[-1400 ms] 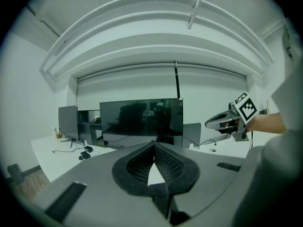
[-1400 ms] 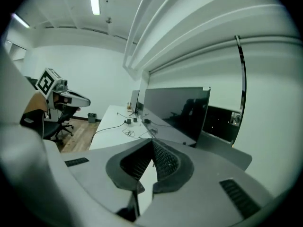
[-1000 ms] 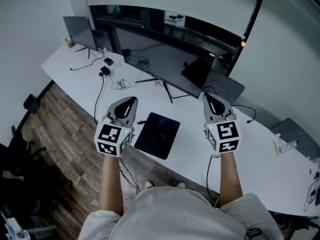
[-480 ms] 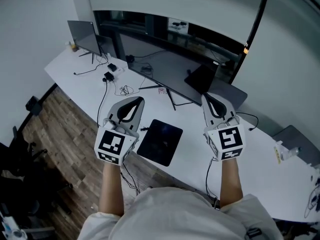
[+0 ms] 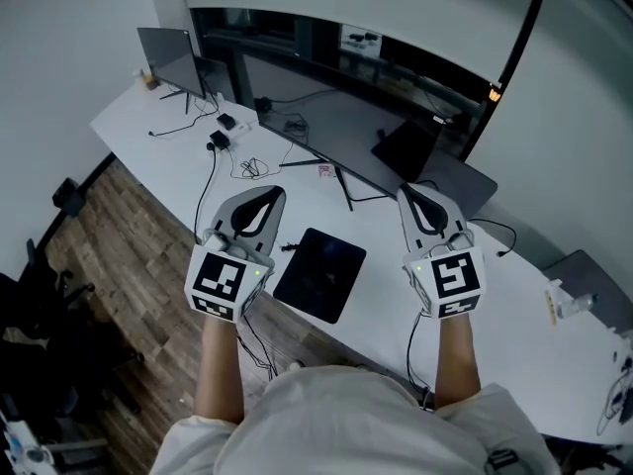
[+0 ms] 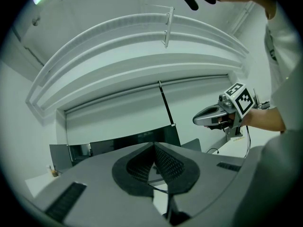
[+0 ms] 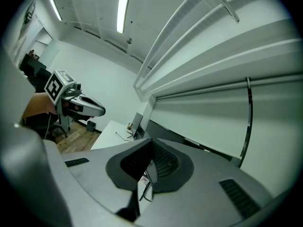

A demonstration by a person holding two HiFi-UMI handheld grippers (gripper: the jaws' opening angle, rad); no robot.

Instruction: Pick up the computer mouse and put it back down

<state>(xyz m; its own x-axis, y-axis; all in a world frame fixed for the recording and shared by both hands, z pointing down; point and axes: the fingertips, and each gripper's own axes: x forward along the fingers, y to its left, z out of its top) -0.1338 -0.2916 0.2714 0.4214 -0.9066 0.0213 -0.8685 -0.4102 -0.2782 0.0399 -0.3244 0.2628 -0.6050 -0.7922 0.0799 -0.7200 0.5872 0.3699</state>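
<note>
Left gripper (image 5: 265, 196) held left of black mouse pad (image 5: 320, 274), jaws pressed together, nothing between, right gripper (image 5: 413, 194) right of pad, jaws likewise together and empty, computer mouse not discernible in any view.

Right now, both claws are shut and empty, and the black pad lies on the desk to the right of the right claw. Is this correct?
Not quite. The black pad lies on the desk between the left claw and the right claw, as the head view shows. Both are shut and empty.
</note>
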